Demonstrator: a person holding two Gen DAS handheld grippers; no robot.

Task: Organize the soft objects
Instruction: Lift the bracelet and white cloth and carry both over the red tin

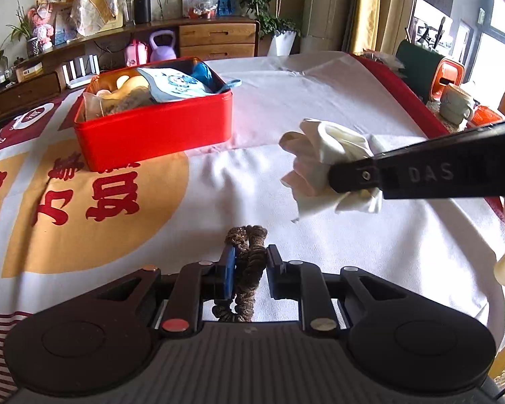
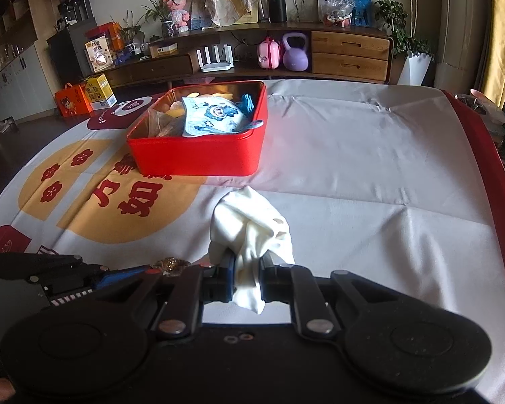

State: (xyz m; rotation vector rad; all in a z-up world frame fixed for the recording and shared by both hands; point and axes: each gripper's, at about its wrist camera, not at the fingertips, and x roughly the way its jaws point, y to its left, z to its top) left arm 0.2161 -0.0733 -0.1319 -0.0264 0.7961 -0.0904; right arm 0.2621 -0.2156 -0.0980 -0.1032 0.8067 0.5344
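The left gripper [image 1: 249, 266] is pinched on a brown braided scrunchie [image 1: 247, 256], its loop sticking out past the blue pads. The right gripper [image 2: 247, 271] is clamped on a cream cloth [image 2: 252, 232] that bunches up above the fingers and hangs below them.

Only the left camera shows the right tool from the side, its black finger crossing in front of the cloth [image 1: 323, 155], and a mug [image 1: 456, 102] off the table's right edge. Only the right camera catches the orange cartons on the floor [image 2: 84, 96] at far left.

The red tin [image 2: 198, 148] sits ahead on the printed tablecloth [image 2: 370, 175], well apart from both grippers, already holding a blue-printed cloth [image 2: 215, 116] and other soft things. Behind it stand a purple kettlebell [image 2: 295, 52] and a wooden sideboard [image 2: 350, 52].
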